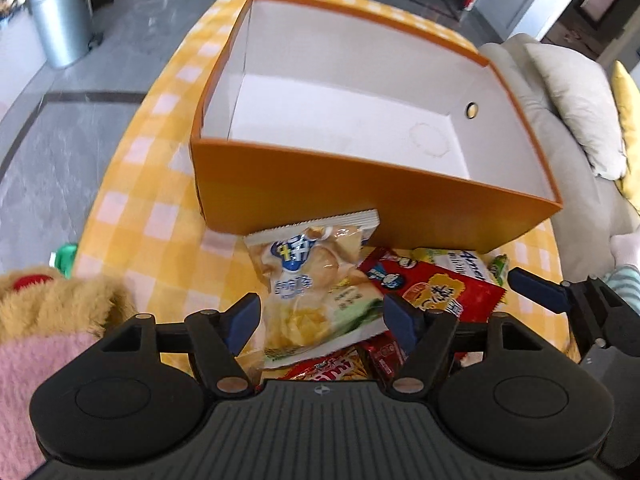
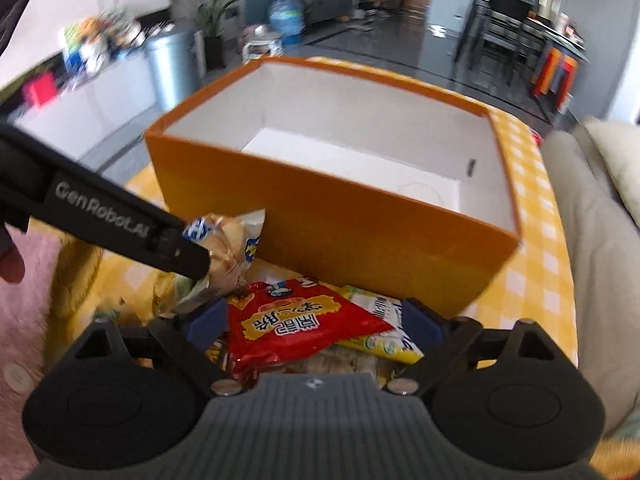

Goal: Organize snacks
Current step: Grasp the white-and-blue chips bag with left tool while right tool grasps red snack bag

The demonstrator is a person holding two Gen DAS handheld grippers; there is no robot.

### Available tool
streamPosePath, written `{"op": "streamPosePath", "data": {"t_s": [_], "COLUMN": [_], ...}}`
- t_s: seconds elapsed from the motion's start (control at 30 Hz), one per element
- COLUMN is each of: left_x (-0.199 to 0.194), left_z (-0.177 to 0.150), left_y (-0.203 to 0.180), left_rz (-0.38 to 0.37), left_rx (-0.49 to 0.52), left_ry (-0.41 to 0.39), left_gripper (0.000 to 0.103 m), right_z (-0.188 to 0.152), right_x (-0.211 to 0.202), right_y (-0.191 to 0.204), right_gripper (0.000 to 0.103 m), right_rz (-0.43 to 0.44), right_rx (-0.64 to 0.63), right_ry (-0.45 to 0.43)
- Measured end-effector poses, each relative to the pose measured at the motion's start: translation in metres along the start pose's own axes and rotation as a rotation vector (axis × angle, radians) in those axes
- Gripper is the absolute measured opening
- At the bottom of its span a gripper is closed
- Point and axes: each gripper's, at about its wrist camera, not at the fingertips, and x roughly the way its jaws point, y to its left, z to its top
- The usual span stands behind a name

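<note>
An orange box [image 1: 360, 196] with a white, bare inside stands on the yellow checked table [image 1: 136, 216]; it also shows in the right wrist view [image 2: 320, 232]. In front of it lies a heap of snack bags. My left gripper [image 1: 318, 314] is shut on a pale yellow chip bag [image 1: 316, 280], its pads against both sides of the bag. That bag [image 2: 230, 248] shows beside the left gripper's arm in the right wrist view. My right gripper [image 2: 316, 320] is open, its fingers either side of a red snack bag [image 2: 292, 328], which also shows in the left wrist view [image 1: 432, 284].
A yellow and white packet [image 2: 384, 332] lies under the red bag. A plush toy [image 1: 52, 304] sits at the left table edge. A beige sofa with cushions [image 1: 572, 112] stands to the right. A metal bin [image 1: 60, 16] stands on the floor.
</note>
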Motion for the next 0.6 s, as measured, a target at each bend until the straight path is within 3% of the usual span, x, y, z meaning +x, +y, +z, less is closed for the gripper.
{"op": "streamPosePath", "data": {"t_s": [0.13, 0.47, 0.53, 0.6], "left_x": [0.013, 0.039, 0.042, 0.042], "left_z": [0.002, 0.003, 0.002, 0.001], "left_y": [0.002, 0.008, 0.009, 0.012], "left_rz": [-0.003, -0.014, -0.021, -0.032], "left_rx": [-0.018, -0.050, -0.051, -0.058], "left_ry": [0.026, 0.059, 0.055, 0.047], "left_gripper": [0.085, 0.086, 0.083, 0.074], "right_z": [-0.001, -0.001, -0.001, 0.000], "right_x": [0.020, 0.026, 0.028, 0.029], "right_y": [0.005, 0.007, 0.009, 0.011], "right_gripper": [0.092, 0.087, 0.086, 0.084], "right_rz": [0.004, 0.037, 0.041, 0.047], "right_rx": [-0.061, -0.066, -0.072, -0.075], "right_ry": [0.035, 0.074, 0.082, 0.092]}}
